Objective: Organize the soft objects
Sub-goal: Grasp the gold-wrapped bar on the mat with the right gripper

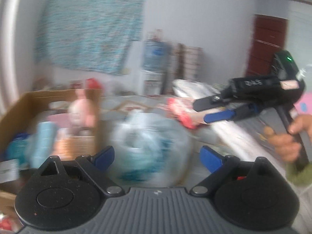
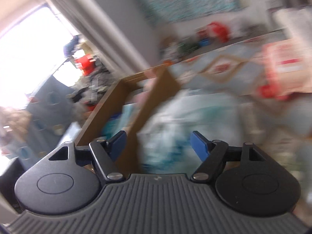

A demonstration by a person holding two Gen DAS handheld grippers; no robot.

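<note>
Both sets of tongs, left [image 1: 157,157] and right [image 2: 158,144], gaped wide and empty. Just ahead a blurred blue-white plastic bag [image 1: 150,144] sat on the desk [image 1: 230,134], hard against the cardboard box [image 1: 29,101] holding a pink plush [image 1: 82,111]; a red-and-white pack [image 1: 182,113] lay farther right.

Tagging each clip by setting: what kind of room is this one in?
Probably a lived-in room of a home, used partly for storage. A water dispenser with its bottle stands by the wall, a patterned teal cloth hangs above, and a cardboard box of soft things sits on the patterned table covering.
</note>
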